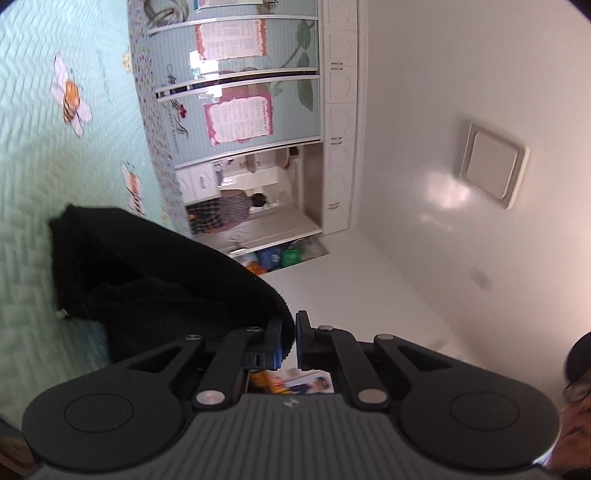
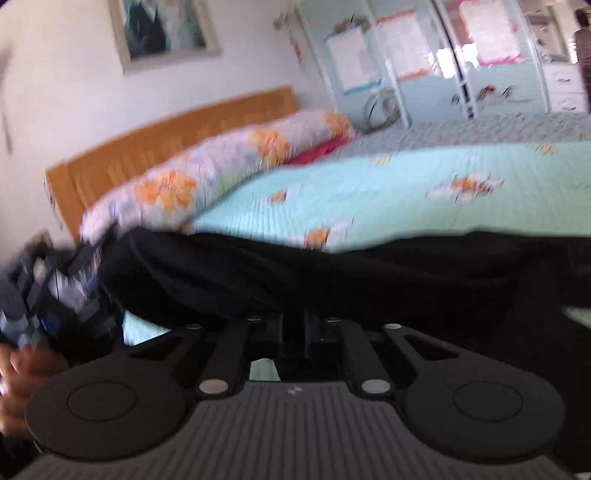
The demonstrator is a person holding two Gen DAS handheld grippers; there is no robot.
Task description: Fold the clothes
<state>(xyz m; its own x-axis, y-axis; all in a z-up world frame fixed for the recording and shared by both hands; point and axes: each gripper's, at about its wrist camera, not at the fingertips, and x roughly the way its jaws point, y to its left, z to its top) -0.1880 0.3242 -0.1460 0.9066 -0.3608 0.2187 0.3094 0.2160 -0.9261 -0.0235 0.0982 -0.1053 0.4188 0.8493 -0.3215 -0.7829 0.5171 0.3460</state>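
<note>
A black knitted garment [image 1: 155,280] lies partly on the pale green bee-print bed cover [image 1: 33,147]. In the left wrist view its ribbed edge runs into my left gripper [image 1: 290,341], whose blue pads are shut on it; this view is rolled sideways. In the right wrist view the same black garment [image 2: 332,273] stretches across in front of my right gripper [image 2: 293,325], which is shut on its edge, lifted over the bed cover [image 2: 388,192]. The left gripper [image 2: 48,291] shows blurred at the far left of that view.
A floral bolster pillow [image 2: 207,177] and an orange wooden headboard [image 2: 155,136] lie at the bed's head. A mirrored wardrobe with posters [image 1: 236,85] stands beyond the bed. A framed picture [image 2: 166,29] hangs on the wall. A white wall with a switch plate [image 1: 491,166] fills the right.
</note>
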